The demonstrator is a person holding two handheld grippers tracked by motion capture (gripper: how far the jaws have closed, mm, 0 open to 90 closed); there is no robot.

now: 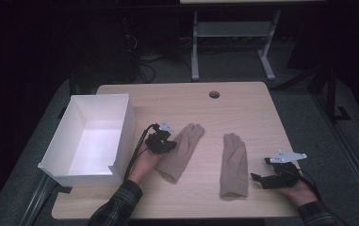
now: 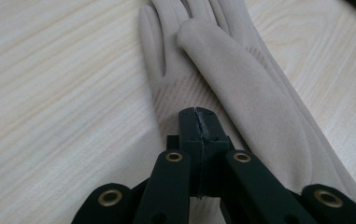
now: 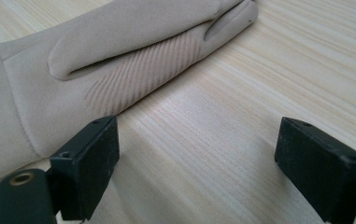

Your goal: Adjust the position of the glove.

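Two beige gloves lie flat on the wooden table (image 1: 248, 110). The left glove (image 1: 183, 149) (image 2: 245, 84) points away and slightly right; my left gripper (image 1: 167, 144) (image 2: 199, 114) hovers at its left edge, jaws pressed together, with no fabric visible between them. The right glove (image 1: 234, 165) (image 3: 119, 56) lies straight, fingers away from the person. My right gripper (image 1: 258, 179) (image 3: 199, 128) rests low near the table's front right, just right of that glove's cuff. Its jaws stand wide apart over bare wood, the left one close to the glove's edge.
An empty white box (image 1: 126, 134) stands at the table's left, its near corner overhanging the front edge. A round cable hole (image 1: 214, 94) sits near the back edge. Behind the table is a dark floor with cables and a white desk frame (image 1: 195, 52).
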